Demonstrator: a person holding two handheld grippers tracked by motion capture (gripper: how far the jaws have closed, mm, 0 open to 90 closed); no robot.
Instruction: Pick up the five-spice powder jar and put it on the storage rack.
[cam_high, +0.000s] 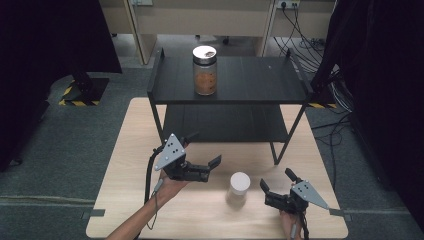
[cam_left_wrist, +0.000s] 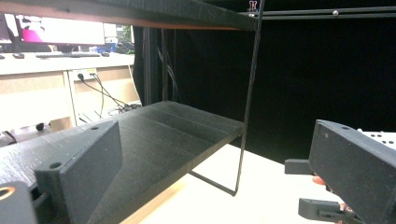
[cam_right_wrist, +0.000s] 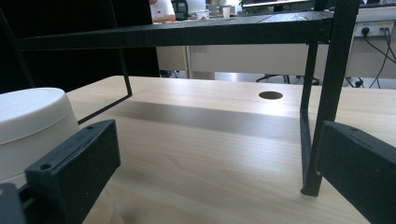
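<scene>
A small jar with a white lid (cam_high: 240, 187) stands on the table (cam_high: 125, 165), in front of the black shelf (cam_high: 250, 80). It sits between the two hand-held grippers, closer to the right one. The right hand-held gripper (cam_high: 278, 185) has its jaws wide apart and holds nothing. In the right gripper view the white lid (cam_right_wrist: 32, 114) is just past the left jaw, not between the jaws. So if the jaws close now, I think they will miss the jar, or one jaw will bump it and tip it over. The jar looks tall and thin, so a push from the side could knock it down and it might roll off the table. The left hand-held gripper (cam_high: 202, 157) is open too, holds nothing, and points toward the lower board of the shelf (cam_left_wrist: 154, 135). It could hit that board or the thin black leg (cam_left_wrist: 247, 102) if it moves ahead fast. Another jar with brown stuff inside (cam_high: 205, 70) stands on top of the shelf. A hard knock on the shelf could shake it and make it fall.
</scene>
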